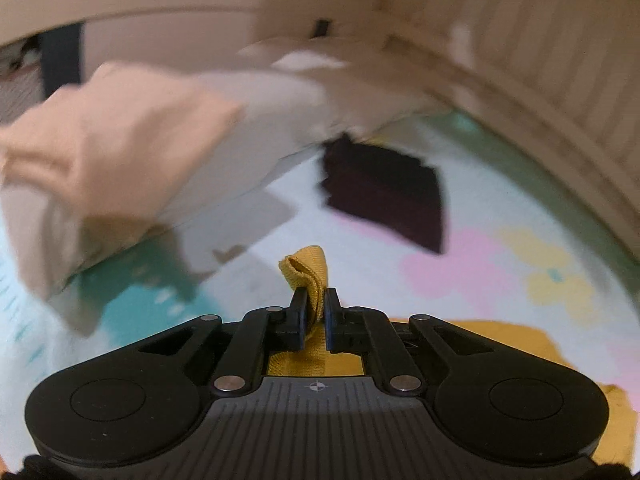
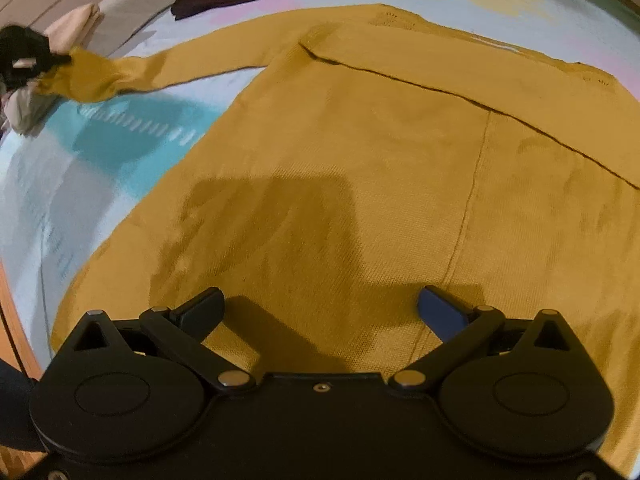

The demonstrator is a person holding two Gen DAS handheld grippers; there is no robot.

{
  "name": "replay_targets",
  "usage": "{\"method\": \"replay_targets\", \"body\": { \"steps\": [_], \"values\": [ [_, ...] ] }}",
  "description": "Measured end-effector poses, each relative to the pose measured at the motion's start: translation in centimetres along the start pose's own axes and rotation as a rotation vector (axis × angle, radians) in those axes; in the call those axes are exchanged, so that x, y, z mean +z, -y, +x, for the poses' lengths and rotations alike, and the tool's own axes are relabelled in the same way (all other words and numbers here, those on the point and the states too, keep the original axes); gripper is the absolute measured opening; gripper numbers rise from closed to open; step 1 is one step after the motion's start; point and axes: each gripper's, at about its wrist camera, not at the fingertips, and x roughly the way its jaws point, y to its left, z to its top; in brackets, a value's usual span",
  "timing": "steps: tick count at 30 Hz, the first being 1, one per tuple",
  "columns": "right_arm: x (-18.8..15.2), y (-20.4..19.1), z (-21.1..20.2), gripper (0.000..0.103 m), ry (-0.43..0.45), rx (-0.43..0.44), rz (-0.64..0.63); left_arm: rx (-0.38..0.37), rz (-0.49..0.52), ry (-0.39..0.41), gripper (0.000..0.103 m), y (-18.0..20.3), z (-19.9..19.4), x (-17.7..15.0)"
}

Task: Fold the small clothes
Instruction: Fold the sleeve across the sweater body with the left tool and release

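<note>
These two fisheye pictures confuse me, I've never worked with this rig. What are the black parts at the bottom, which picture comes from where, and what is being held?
There is no robot arm here. A person holds a two-finger gripper in each hand, and each gripper carries a camera that looks forward along its fingers. The black parts at the bottom are the grippers themselves.

The left wrist view shows the left gripper shut on a bunch of mustard-yellow fabric: the cuff of the sweater's sleeve. The right wrist view shows the right gripper open, above the body of the yellow sweater, holding nothing. At that view's far left edge the left gripper appears as a dark shape at the end of the stretched-out sleeve.

The sweater lies spread on a pastel flower-print sheet. Farther back are a folded dark garment and a pile of folded beige and light clothes.
</note>
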Motion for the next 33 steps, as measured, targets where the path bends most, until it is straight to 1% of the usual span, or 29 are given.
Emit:
{"method": "replay_targets", "body": {
  "steps": [3,4,6,8,10,12,13,17,19,22,23,27,30,31,32,33],
  "values": [
    [-0.2,-0.3,0.0,0.103,0.004,-0.011,-0.021,-0.048,0.087,0.006,0.008,4.6,-0.9,0.7],
    [-0.3,-0.3,-0.1,0.103,0.005,-0.013,-0.026,-0.074,0.120,0.001,0.008,6.6,-1.1,1.0],
    [-0.3,-0.4,-0.2,0.103,0.001,-0.008,-0.035,-0.127,0.141,-0.007,0.008,9.6,-1.4,1.3],
    [-0.2,0.0,-0.4,0.103,-0.010,0.010,-0.045,-0.197,0.169,-0.028,0.008,13.5,-1.5,1.6],
    [0.0,0.4,-0.9,0.103,-0.023,0.026,-0.043,-0.243,0.204,-0.039,0.008,16.7,-1.5,1.3],
    [0.0,0.8,-1.6,0.102,-0.003,0.010,-0.035,-0.300,0.238,-0.054,0.008,20.6,-1.7,1.0],
    [0.0,1.0,-2.1,0.102,0.010,-0.009,-0.042,-0.324,0.248,-0.060,0.008,21.9,-1.8,0.6],
    [-0.8,1.7,-3.1,0.102,0.029,-0.070,-0.091,-0.430,0.312,-0.092,0.008,28.8,-2.4,-1.3],
    [-1.3,2.3,-3.2,0.102,0.012,-0.063,-0.085,-0.472,0.340,-0.104,0.008,31.8,-2.5,-2.3],
    [-2.0,3.5,-3.3,0.102,-0.016,-0.036,-0.043,-0.516,0.390,-0.122,0.008,36.0,-1.9,-4.4],
    [-2.2,3.9,-3.4,0.102,-0.020,-0.031,-0.030,-0.524,0.408,-0.132,0.008,37.2,-2.0,-5.3],
    [-2.4,5.2,-4.0,0.102,-0.019,-0.018,0.010,-0.577,0.470,-0.214,0.009,41.4,-0.3,-9.1],
    [-2.2,5.7,-4.5,0.103,-0.010,0.004,0.042,-0.630,0.466,-0.274,0.010,42.7,0.6,-11.7],
    [-2.3,5.9,-4.6,0.102,-0.007,0.010,0.050,-0.646,0.467,-0.304,0.012,43.0,1.0,-12.3],
    [-2.2,6.0,-4.7,0.102,-0.005,0.013,0.058,-0.656,0.475,-0.334,0.021,43.0,1.2,-12.9],
    [-2.1,6.1,-4.6,0.103,-0.004,0.014,0.065,-0.659,0.488,-0.348,0.027,43.0,1.2,-13.3]
  ]
}}
